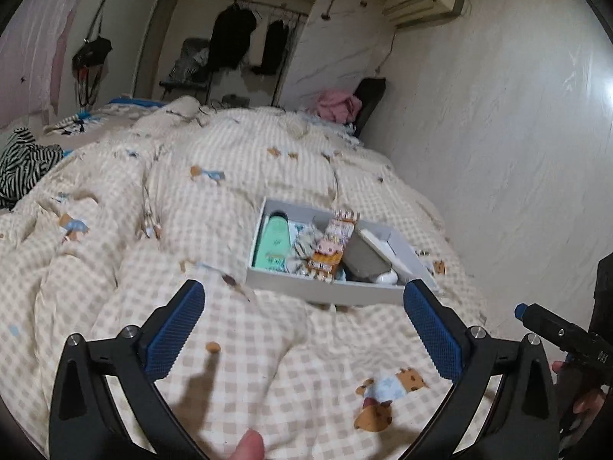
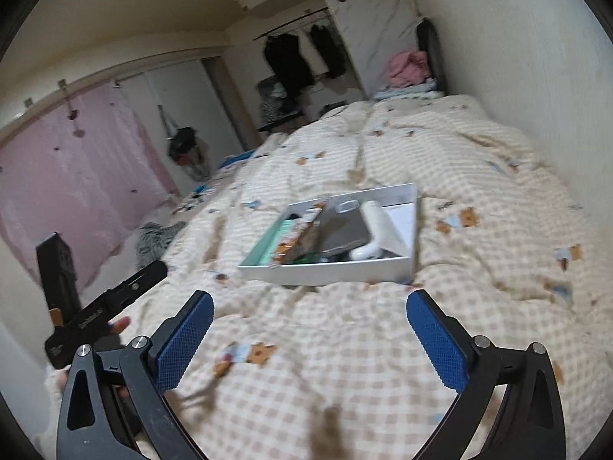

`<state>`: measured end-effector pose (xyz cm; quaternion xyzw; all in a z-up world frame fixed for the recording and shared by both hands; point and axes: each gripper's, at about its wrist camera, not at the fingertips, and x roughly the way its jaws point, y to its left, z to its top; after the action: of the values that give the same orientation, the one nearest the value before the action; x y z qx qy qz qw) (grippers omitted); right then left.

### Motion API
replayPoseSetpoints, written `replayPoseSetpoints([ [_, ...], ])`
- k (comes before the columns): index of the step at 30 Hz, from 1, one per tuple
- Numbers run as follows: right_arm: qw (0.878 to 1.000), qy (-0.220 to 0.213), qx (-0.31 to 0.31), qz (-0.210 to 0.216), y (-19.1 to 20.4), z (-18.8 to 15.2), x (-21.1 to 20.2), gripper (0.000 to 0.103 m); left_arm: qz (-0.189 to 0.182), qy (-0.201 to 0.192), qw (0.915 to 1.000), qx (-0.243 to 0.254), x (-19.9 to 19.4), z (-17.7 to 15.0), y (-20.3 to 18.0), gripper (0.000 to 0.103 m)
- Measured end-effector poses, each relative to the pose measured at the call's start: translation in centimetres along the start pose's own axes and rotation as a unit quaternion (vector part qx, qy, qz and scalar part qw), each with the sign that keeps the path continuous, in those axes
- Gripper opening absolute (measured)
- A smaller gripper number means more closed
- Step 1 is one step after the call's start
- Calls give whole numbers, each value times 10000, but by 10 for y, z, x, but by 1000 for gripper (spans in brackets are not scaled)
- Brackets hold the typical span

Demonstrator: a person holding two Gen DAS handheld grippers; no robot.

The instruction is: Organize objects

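A white box [image 1: 322,285] lies on the checked quilt ahead of both grippers. It holds a mint green bottle [image 1: 272,245], a patterned snack pack [image 1: 332,243], a grey item [image 1: 364,258] and a small white item [image 1: 385,278]. The box also shows in the right wrist view [image 2: 325,268]. My left gripper [image 1: 304,326] is open and empty, a little short of the box's near wall. My right gripper [image 2: 310,333] is open and empty, also short of the box. The right gripper's body [image 1: 555,329] shows at the left view's right edge.
The checked quilt [image 1: 230,191] covers the whole bed. A white wall [image 1: 498,134] runs along the bed's right side. A striped garment [image 1: 23,165] lies at the bed's left edge, pink clothes [image 1: 337,105] at the far end. Dark clothes [image 1: 233,38] hang beyond.
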<state>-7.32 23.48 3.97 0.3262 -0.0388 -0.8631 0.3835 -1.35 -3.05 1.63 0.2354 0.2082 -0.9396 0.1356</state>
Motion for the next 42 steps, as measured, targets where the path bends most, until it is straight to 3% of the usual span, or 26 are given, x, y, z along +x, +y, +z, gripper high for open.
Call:
replayPoseSetpoints([
  [10, 9996, 221, -151, -116, 15, -9, 17, 103, -173, 178, 9989, 405, 6, -6, -15, 103],
  [42, 9996, 288, -50, -24, 9, -12, 22, 103, -328, 261, 9969, 661, 8, -10, -27, 103],
])
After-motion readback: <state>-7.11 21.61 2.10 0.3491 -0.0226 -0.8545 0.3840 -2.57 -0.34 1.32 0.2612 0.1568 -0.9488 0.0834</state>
